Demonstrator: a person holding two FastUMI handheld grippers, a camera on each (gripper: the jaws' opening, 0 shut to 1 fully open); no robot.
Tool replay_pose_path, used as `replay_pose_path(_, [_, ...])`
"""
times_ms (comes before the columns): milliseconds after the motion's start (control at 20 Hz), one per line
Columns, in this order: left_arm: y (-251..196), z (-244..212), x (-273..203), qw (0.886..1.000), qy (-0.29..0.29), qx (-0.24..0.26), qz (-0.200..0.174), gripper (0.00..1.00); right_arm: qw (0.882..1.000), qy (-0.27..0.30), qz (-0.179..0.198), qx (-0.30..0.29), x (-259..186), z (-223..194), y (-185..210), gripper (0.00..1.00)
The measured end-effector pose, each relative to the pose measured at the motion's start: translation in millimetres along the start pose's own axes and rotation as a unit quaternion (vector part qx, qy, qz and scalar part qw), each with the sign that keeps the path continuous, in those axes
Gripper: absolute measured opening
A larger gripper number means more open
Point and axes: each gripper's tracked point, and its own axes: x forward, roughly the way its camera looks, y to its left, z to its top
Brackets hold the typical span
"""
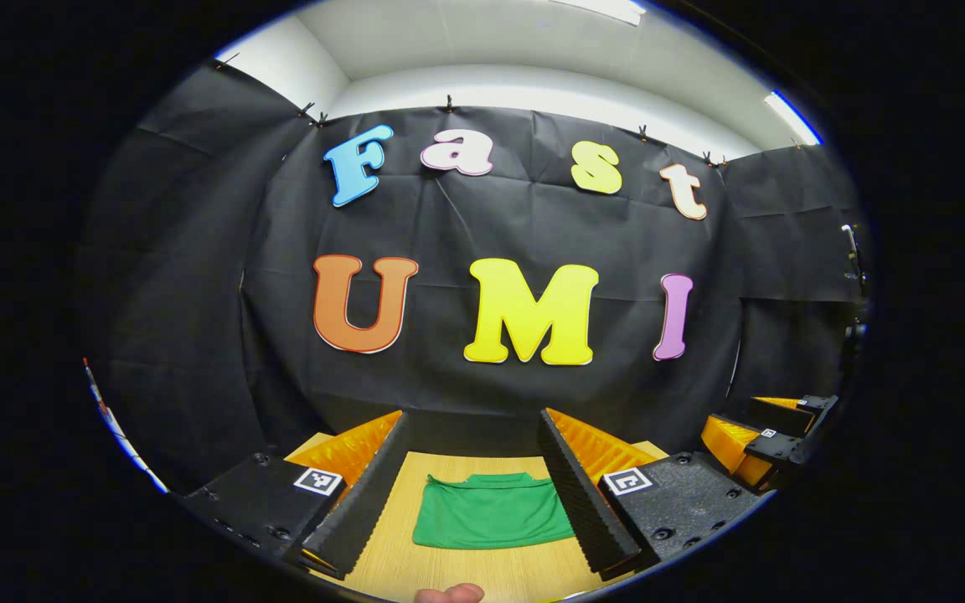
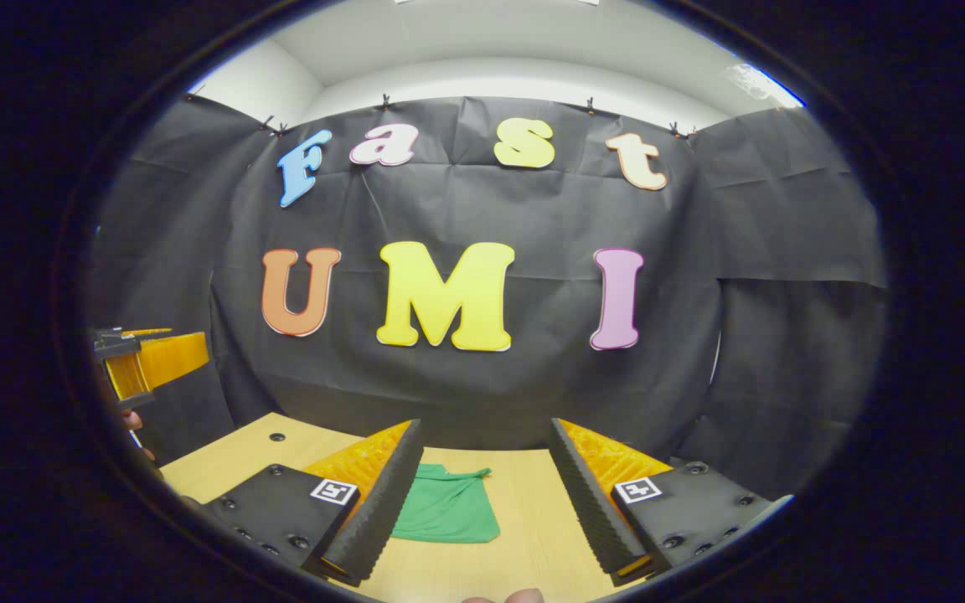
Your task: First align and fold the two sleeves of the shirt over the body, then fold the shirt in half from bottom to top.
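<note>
Shirt folded flat on table — both grippers' jaws apart, empty.

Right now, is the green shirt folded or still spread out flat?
Folded. The shirt lies on the table as a compact rectangle, no sleeves sticking out, collar at its far edge. Both grippers are open above it, holding nothing.

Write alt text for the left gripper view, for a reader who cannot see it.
A green fabric shirt, folded into a compact rectangle, lies flat on a light wooden table, framed between the spread fingers of the open left tool, which hangs above without touching it. The right tool shows at the right edge, and black cloth walls the booth behind.
</note>
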Motion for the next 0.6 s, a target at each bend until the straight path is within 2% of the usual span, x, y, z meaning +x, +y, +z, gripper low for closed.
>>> replay_pose_path(350, [-9, -6, 1, 1.0, 0.008, 0.016, -0.012, 0.97, 1.0, -0.016, 0.013, -0.003, -5, 6, 15, 0.93])
replay_pose_path(600, [-3, -10, 4, 1.0, 0.021, 0.017, -0.005, 0.97, 0.999, -0.019, 0.029, -0.009, -2, 8, 28, 0.93])
